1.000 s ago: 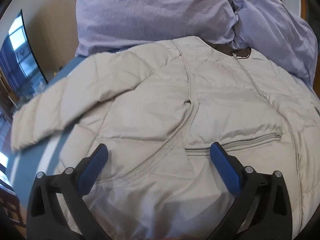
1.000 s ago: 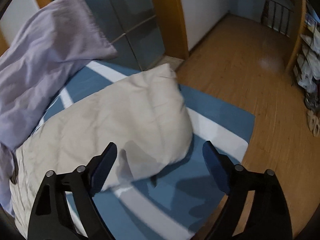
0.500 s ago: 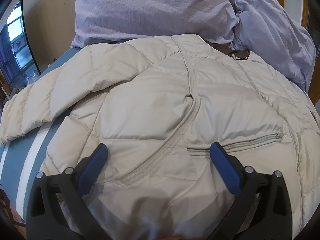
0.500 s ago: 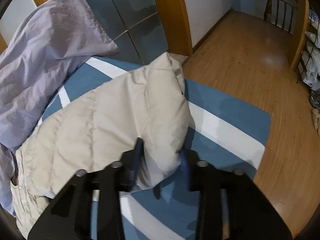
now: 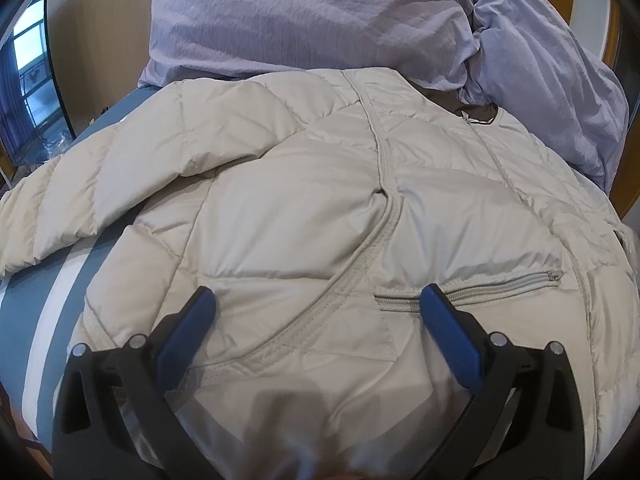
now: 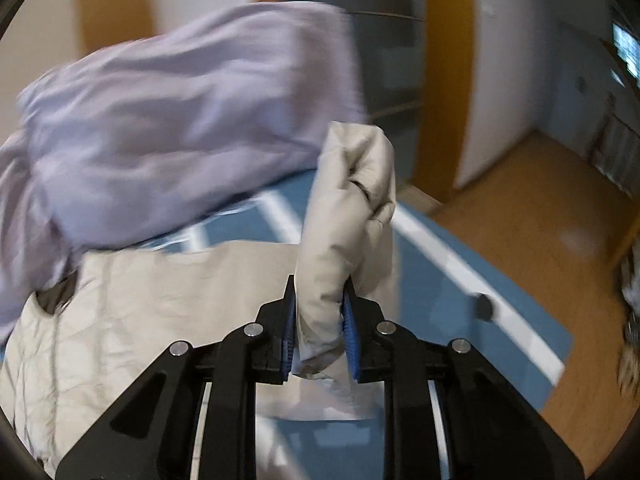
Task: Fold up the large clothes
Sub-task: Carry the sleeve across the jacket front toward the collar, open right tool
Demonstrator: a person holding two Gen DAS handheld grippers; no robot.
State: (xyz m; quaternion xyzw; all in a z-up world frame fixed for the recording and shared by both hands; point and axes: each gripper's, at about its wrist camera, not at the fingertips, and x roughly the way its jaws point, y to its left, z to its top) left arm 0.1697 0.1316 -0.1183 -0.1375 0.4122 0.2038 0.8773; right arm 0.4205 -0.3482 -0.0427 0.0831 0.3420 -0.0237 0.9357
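Right gripper: jaws closing, clenching the jacket sleeve
Left gripper: hovering released over the beige jacket
Bedding: lying behind the collar

No readable text, label, brand, number or sign shows in either wrist view.

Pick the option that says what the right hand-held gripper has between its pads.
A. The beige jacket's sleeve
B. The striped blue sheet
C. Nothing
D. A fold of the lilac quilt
A: the right hand-held gripper is closing on the beige jacket's sleeve, with the cuff end lifted clear of the bed.
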